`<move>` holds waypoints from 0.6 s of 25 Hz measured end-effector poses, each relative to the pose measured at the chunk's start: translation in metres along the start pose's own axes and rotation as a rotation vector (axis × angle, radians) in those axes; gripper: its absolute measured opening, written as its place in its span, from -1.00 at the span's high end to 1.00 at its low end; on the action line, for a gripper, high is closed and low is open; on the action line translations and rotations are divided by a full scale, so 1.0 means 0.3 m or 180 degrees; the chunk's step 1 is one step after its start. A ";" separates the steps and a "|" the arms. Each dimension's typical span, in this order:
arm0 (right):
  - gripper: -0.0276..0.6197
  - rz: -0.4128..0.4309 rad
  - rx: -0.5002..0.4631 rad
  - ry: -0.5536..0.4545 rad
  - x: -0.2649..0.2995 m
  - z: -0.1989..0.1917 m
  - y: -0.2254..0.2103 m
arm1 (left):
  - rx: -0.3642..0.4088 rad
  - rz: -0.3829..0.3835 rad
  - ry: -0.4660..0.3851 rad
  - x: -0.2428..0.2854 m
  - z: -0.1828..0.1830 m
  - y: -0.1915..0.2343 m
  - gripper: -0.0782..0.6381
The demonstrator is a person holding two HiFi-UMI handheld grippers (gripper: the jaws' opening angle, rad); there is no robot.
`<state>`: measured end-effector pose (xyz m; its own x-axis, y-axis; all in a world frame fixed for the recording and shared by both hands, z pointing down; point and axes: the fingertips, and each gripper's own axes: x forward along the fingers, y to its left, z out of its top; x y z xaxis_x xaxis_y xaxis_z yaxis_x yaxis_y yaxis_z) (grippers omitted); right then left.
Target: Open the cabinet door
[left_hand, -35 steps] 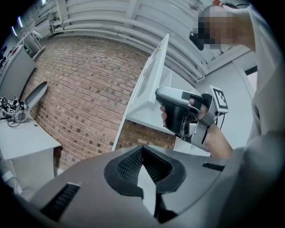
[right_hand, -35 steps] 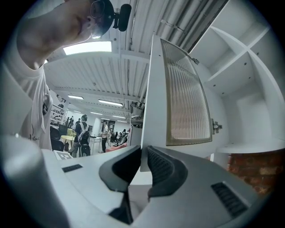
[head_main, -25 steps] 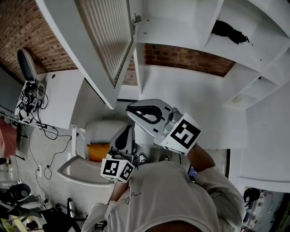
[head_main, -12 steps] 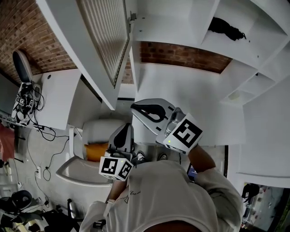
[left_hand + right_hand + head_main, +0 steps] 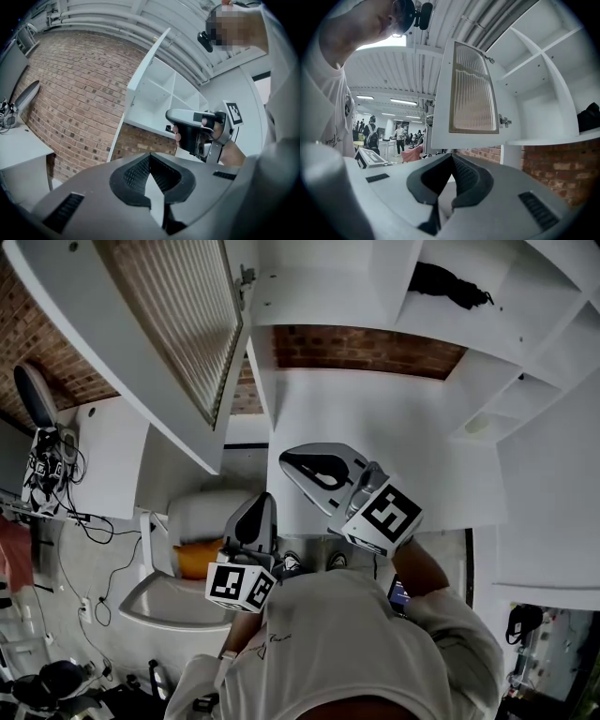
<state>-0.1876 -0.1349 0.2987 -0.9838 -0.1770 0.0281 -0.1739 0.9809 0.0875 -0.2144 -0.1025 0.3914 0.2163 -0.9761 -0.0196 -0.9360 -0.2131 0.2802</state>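
Observation:
The white cabinet door (image 5: 169, 324) with its ribbed glass pane stands swung open at the upper left, hinged to the white shelf unit (image 5: 375, 409). My right gripper (image 5: 286, 458) hangs level in front of the open cabinet, below and to the right of the door's free edge. It touches nothing and its jaws are shut and empty. In the right gripper view the door (image 5: 473, 93) is ahead, beyond the shut right gripper (image 5: 451, 157). My left gripper (image 5: 265, 499) sits lower and nearer to me, also shut and empty. In the left gripper view it (image 5: 150, 157) faces the door's edge (image 5: 145, 84) and the right gripper (image 5: 197, 133).
A black object (image 5: 445, 282) lies on an upper shelf. A brick wall (image 5: 366, 348) shows behind the unit. At the left stands a white desk (image 5: 108, 456) with cables. A white and orange chair (image 5: 192, 554) is below me. People (image 5: 372, 133) stand far off in the room.
The gap between the door's free edge and my right gripper has widened, as the gripper drew back and sank a little. The left gripper has hardly moved.

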 end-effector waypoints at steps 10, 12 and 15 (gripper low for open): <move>0.84 -0.0261 0.0085 0.0101 -0.074 -0.044 -0.070 | 0.0008 -0.0139 0.0020 0.051 0.002 -0.040 0.74; 0.84 -0.0320 0.0093 0.0119 -0.090 -0.055 -0.086 | 0.0013 -0.0162 0.0018 0.063 0.002 -0.044 0.74; 0.84 -0.0418 0.0135 0.0128 -0.115 -0.070 -0.108 | 0.0015 -0.0202 0.0030 0.075 -0.003 -0.050 0.74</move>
<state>-0.1472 -0.1624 0.3159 -0.9501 -0.3063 0.0591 -0.3035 0.9515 0.0509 -0.1954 -0.1214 0.3875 0.2781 -0.9602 -0.0281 -0.9216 -0.2749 0.2740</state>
